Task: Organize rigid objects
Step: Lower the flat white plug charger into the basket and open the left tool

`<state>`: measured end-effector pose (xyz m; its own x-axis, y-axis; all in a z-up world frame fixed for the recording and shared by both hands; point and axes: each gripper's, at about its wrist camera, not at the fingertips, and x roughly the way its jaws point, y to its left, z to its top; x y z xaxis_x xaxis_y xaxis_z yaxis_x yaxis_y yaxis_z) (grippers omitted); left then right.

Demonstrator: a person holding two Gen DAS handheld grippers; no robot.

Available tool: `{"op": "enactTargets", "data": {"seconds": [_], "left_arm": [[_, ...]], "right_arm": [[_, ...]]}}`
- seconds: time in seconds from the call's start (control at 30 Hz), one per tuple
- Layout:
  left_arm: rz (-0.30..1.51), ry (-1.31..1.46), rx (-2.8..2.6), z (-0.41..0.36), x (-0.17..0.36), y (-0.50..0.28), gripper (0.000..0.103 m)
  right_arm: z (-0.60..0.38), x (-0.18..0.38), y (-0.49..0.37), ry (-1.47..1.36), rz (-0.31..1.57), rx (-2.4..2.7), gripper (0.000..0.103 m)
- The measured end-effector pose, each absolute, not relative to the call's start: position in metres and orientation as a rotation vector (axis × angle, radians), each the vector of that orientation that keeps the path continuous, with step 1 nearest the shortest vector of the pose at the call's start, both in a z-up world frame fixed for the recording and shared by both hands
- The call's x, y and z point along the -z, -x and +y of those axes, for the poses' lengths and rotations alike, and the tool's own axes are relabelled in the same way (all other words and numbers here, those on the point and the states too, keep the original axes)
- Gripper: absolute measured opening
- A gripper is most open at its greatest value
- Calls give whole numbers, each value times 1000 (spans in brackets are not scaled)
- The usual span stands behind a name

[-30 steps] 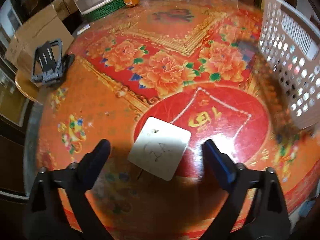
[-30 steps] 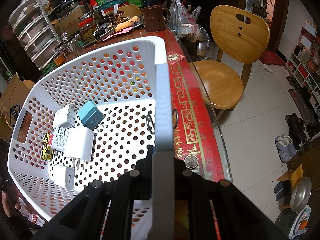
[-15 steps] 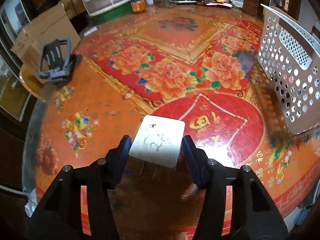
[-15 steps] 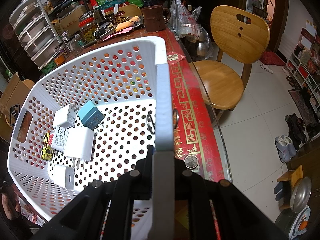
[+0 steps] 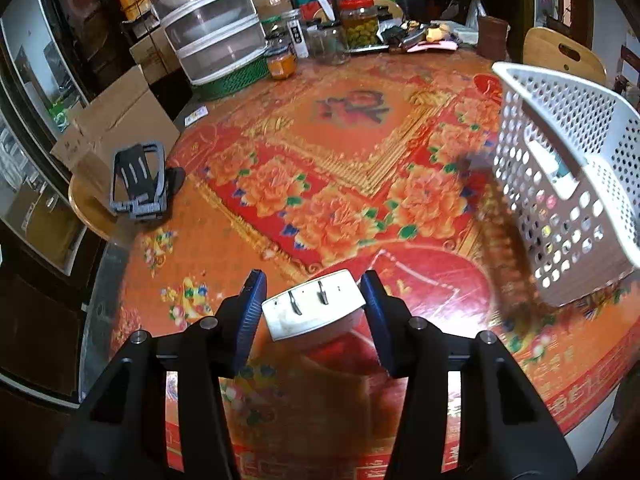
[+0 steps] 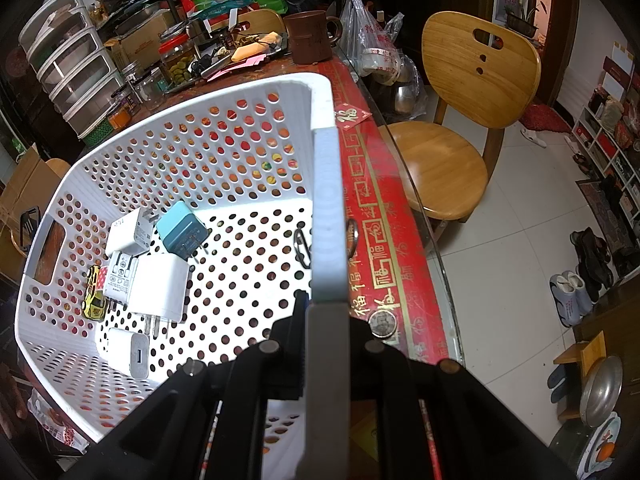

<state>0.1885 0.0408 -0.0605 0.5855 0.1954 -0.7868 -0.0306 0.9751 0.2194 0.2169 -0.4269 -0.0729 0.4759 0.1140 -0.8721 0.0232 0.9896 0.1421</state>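
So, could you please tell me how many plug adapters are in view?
6: five in the white perforated basket, four white, one teal; one white between the left tongs.

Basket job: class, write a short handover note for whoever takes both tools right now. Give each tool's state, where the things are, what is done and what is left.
Left tool: closing on a white charger, prongs up, lifted off the table.
Right tool: shut on the basket rim, steadying it.
Done: in the basket lie four white chargers, a blue charger, a toy car and a ring.
Left: carry the held charger to the basket and drop it in. A coin lies on the table beside the basket; a grey clip sits on a stool beyond the table's far edge.
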Motion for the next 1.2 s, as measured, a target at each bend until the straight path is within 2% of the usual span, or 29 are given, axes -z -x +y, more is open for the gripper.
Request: {"op": "enactTargets", "data": {"seconds": [0.47, 0.8, 1.0, 1.2], "left_arm": [[841, -214, -72, 10, 5, -187, 47], [748, -308, 76, -93, -58, -202, 47], [792, -338, 185, -156, -58, -224, 47], [912, -359, 260, -194, -21, -259, 47]], "right_arm": [[-426, 73, -216, -138, 1076, -55, 11], [-425, 73, -216, -137, 1076, -56, 11], [-425, 73, -216, -136, 1076, -56, 11], [-425, 73, -216, -136, 1076, -56, 11]]}}
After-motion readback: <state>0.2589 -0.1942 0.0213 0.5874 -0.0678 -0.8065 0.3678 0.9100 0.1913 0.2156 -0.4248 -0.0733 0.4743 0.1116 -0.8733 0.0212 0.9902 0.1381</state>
